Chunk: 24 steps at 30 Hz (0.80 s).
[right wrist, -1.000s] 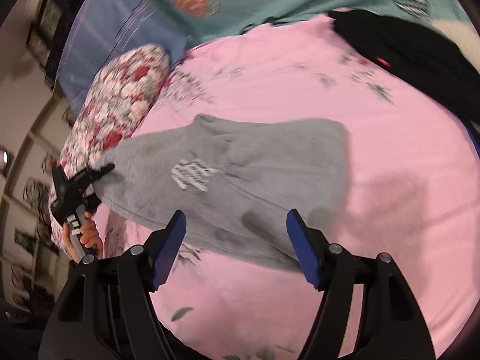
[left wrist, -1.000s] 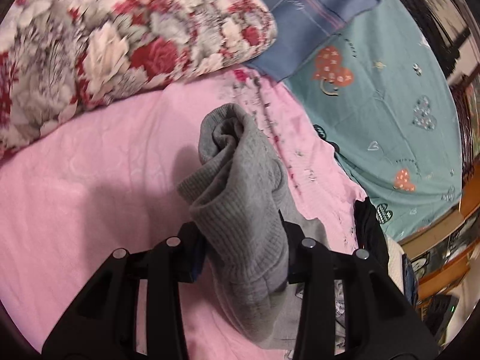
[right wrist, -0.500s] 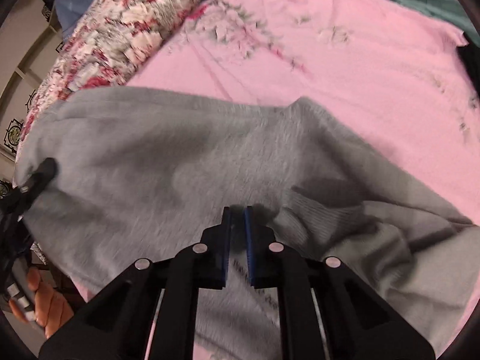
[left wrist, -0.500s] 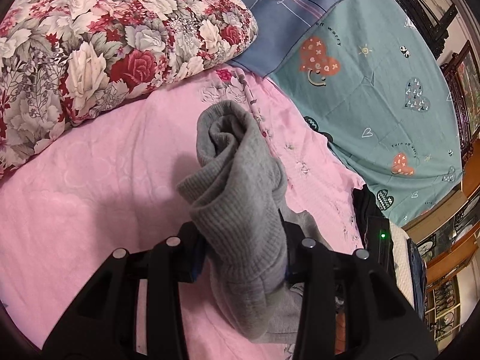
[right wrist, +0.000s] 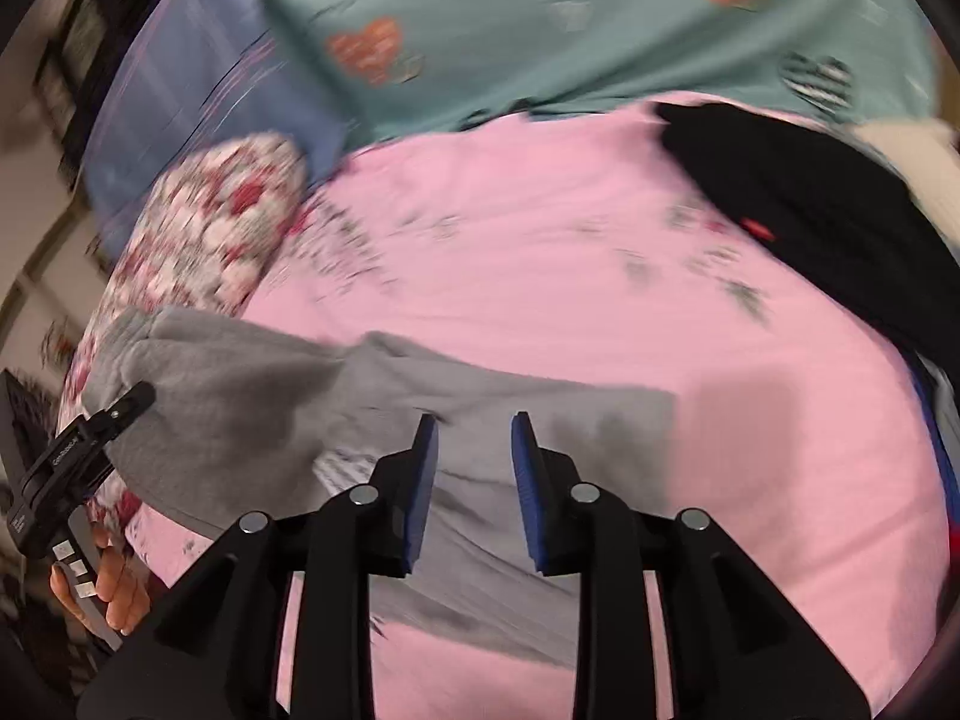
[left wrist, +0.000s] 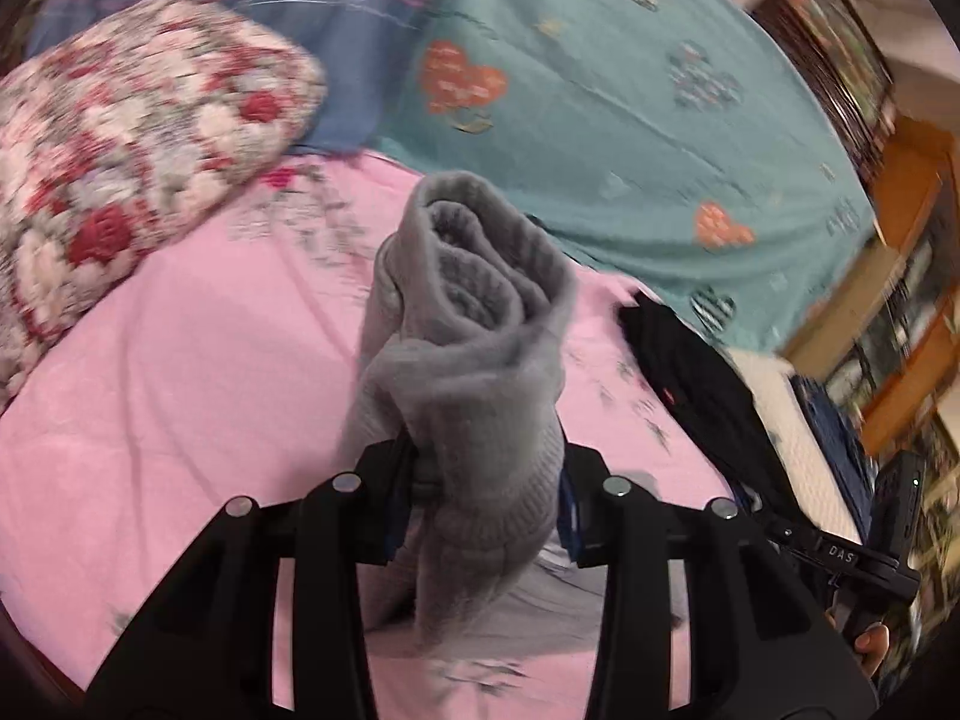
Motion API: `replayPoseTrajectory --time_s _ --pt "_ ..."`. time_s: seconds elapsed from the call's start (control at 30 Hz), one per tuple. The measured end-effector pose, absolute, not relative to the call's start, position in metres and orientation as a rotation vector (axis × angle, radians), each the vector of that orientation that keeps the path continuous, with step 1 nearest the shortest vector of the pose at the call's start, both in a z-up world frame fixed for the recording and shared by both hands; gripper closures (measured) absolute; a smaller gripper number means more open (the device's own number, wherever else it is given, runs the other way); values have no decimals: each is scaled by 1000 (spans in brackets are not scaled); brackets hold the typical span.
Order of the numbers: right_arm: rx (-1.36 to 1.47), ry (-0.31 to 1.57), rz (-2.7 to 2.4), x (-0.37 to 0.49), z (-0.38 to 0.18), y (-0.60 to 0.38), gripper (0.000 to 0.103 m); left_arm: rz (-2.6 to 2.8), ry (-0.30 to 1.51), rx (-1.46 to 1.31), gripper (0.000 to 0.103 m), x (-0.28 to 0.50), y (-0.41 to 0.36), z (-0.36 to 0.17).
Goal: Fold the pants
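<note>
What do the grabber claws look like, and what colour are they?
Both are black plastic. The left gripper and the right gripper each have two flat fingers lined with blue pads, jointed by silver round bolts on angled black bars. Small white lettering marks the handle. A bare hand holds the left one; no sleeve or cable shows.

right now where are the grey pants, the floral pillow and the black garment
grey pants (left wrist: 480, 372), left wrist view, bunched ribbed cuff clamped in the gripper
floral pillow (left wrist: 138, 150), left wrist view, middle of its top face
black garment (right wrist: 828, 210), right wrist view, middle of the dark cloth
</note>
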State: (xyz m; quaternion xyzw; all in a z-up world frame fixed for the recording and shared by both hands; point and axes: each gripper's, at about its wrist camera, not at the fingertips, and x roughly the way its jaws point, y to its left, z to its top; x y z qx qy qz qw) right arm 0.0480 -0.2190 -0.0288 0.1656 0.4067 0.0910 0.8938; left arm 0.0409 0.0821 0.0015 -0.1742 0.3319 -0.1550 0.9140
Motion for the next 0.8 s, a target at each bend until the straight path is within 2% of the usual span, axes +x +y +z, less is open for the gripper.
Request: replayPoseTrajectory --time_s 0.2,0.43,0.5,0.57,0.67,0.8 --pt "501 801 76 -31 -58 -305 76 -416 819 -173 65 51 -31 -17" --pt "588 805 75 -66 -86 -346 76 -418 908 -9 64 49 -107 -48" --pt "603 799 80 -69 -89 -352 76 -416 954 41 56 57 -121 -64" --pt "614 796 87 -70 -94 -356 76 -488 1022 38 18 63 -132 -80" --pt "626 819 97 -64 -105 -356 76 -556 1021 67 6 55 -146 -81" --pt "633 871 105 -52 -117 -350 76 -696 1000 -73 4 49 -120 -56"
